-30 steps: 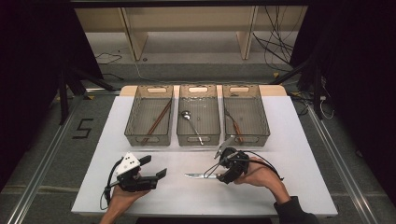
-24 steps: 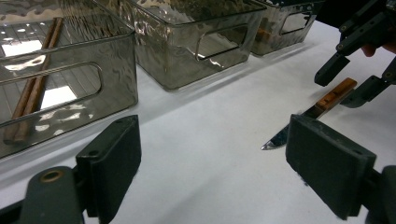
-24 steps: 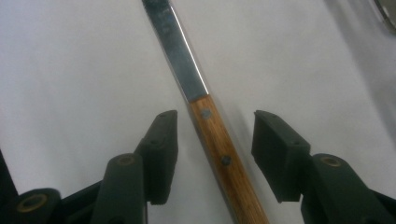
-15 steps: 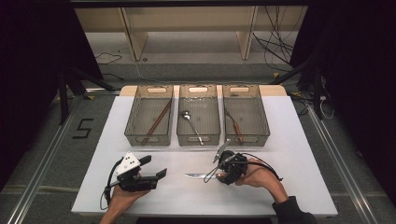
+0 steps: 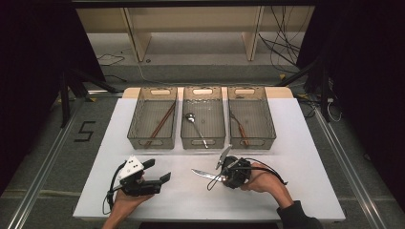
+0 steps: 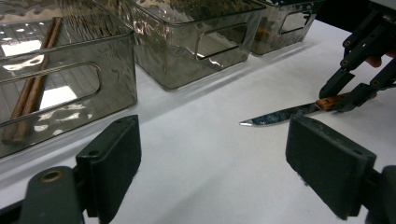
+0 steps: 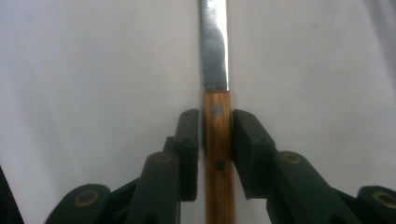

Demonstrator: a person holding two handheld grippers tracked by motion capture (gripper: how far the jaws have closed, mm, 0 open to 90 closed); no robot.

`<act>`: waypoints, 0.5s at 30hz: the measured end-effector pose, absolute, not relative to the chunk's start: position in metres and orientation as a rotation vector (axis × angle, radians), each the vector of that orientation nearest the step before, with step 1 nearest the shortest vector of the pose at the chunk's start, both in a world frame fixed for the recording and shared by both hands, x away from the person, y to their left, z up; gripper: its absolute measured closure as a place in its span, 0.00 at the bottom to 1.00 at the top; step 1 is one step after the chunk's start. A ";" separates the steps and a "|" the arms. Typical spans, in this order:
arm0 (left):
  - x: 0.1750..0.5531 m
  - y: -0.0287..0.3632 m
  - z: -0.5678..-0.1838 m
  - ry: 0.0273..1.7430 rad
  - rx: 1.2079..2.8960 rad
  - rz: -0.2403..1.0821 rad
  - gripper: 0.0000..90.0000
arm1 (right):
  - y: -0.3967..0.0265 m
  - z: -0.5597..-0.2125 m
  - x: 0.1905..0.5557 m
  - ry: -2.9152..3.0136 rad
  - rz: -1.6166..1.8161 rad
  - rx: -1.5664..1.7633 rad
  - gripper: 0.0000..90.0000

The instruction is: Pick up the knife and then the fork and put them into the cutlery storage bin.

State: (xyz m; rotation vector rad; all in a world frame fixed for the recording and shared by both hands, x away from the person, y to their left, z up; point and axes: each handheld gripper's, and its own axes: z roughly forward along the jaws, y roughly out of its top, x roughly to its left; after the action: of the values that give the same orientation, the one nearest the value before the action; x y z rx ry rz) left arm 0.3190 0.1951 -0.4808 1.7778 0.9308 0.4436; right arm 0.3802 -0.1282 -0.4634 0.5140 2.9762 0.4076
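A knife with a wooden handle point(image 7: 217, 135) and a steel blade point(image 5: 203, 173) lies flat on the white table point(image 5: 310, 157), in front of the middle bin. My right gripper point(image 5: 218, 177) points left along it. Its jaws have just been closing, and in the right gripper view the gripper point(image 7: 217, 123) has both pads against the sides of the handle. From the left gripper view, the knife point(image 6: 280, 114) points its tip toward me, with the right gripper point(image 6: 337, 98) on its handle end. My left gripper point(image 5: 157, 171) rests open at the front left, nothing between its fingers point(image 6: 112, 163).
Three clear bins stand in a row at the back. The left bin point(image 5: 134, 119) holds chopsticks point(image 5: 160, 125), the middle bin point(image 5: 203, 142) a spoon point(image 5: 196, 126), and the right bin point(image 5: 269, 119) a brown-handled utensil point(image 5: 240, 129). The table's front edge lies just behind both hands.
The right gripper's jaws have drawn in around the knife handle. The left gripper and the knife stay where they were.
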 end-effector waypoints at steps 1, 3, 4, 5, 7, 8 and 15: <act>0.319 0.195 -0.481 0.931 1.778 0.443 0.20 | -0.128 -0.463 0.380 2.978 0.407 0.507 0.82; 0.319 0.195 -0.481 0.931 1.778 0.443 0.20 | -0.127 -0.463 0.380 2.983 0.394 0.501 0.84; 0.319 0.195 -0.481 0.931 1.778 0.444 0.20 | -0.127 -0.463 0.379 2.980 0.399 0.499 0.84; 0.319 0.195 -0.481 0.930 1.778 0.444 0.20 | -0.127 -0.463 0.379 2.983 0.392 0.497 0.85; 0.319 0.195 -0.481 0.930 1.778 0.444 0.20 | -0.126 -0.463 0.378 2.976 0.388 0.488 0.85; 0.319 0.195 -0.481 0.931 1.778 0.444 0.20 | -0.126 -0.463 0.378 2.975 0.389 0.492 0.85; 0.319 0.195 -0.481 0.931 1.776 0.445 0.20 | -0.126 -0.461 0.378 2.957 0.407 0.489 0.86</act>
State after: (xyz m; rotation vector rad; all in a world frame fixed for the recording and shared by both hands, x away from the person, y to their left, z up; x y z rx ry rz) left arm 0.3191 0.1953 -0.4808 1.7764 0.9306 0.4450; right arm 0.3781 -0.1262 -0.4605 0.4888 2.9572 0.4073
